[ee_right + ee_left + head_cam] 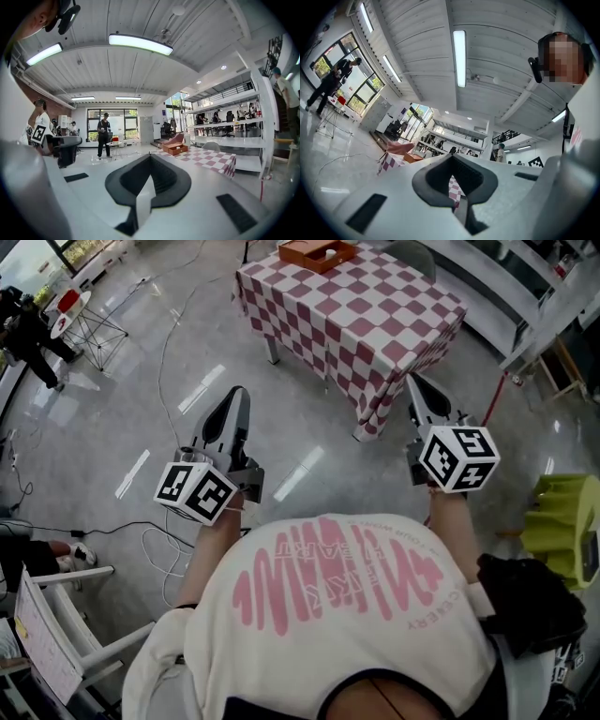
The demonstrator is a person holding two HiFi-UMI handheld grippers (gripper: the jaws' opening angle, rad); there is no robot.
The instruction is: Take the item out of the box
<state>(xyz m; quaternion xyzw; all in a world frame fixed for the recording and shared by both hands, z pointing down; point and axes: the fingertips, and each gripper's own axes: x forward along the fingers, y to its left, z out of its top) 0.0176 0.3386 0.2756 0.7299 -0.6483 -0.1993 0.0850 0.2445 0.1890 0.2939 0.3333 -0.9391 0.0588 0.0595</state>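
The box (316,253) sits on the table's (375,324) far end.

Box (317,253) at the far end of the checkered surface (375,324) runs off the top edge. The pale thing (330,252) inside is too small to tell, and the right gripper view shows only its outside.

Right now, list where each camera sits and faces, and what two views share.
Head view: on the person's head, steeply down at floor and checked table; shows shirt, left tool, right tool.
Left gripper view: on left tool, tilted toward the ceiling; shows shut jaws, person's shirt.
Right gripper view: on right tool, level across the room; shows shut jaws.
All three see the table and orange box.
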